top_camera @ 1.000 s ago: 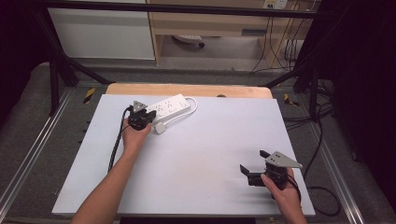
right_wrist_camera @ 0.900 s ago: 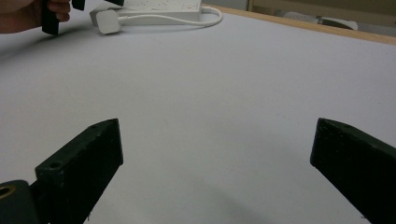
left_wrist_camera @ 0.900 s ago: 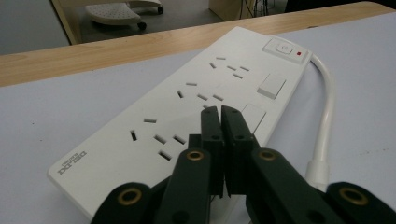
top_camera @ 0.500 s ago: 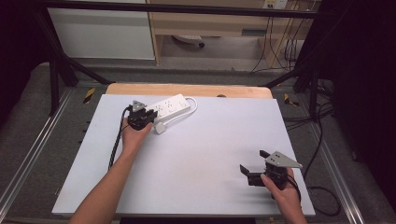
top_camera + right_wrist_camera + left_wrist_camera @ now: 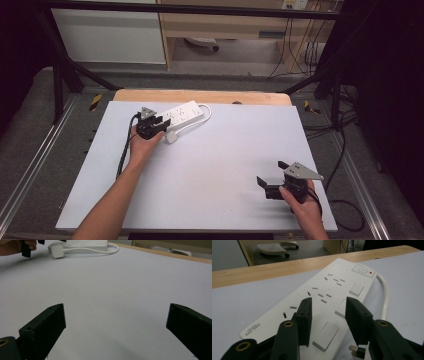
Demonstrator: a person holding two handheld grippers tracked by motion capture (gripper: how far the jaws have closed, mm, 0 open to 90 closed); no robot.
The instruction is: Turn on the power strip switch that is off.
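A: From the high view, where is everything sitting?

B: The long white plastic power strip (image 5: pixel 181 114) is lying at about eleven o'clock on the pale grey table top (image 5: pixel 220 165), near its far wooden edge. Its white cable is looping round to a white plug (image 5: pixel 171 137) lying just beside it. The left gripper (image 5: pixel 152 125) is hovering at the strip's near end, probably because that end is the easiest to reach from the person's side.

A: And the other hand?

B: The right gripper (image 5: pixel 267 186) is waiting at roughly five o'clock, well apart from the strip, its jaws spread and holding nothing. I judge it is being kept out of the way.

A: What is the left gripper view telling you?

B: The jaws are standing apart over the strip's (image 5: pixel 322 302) end, gripping nothing. A flat rocker switch (image 5: pixel 325 336) is sitting between them, so they may be lining up to press it or grasp the body. The metal pins of the plug (image 5: pixel 356 350) are peeking out at five o'clock.

A: And the right gripper view?

B: Its jaws are gaping wide over bare table. The plug (image 5: pixel 57 251) and strip (image 5: pixel 87 243) are lying far off at eleven o'clock.
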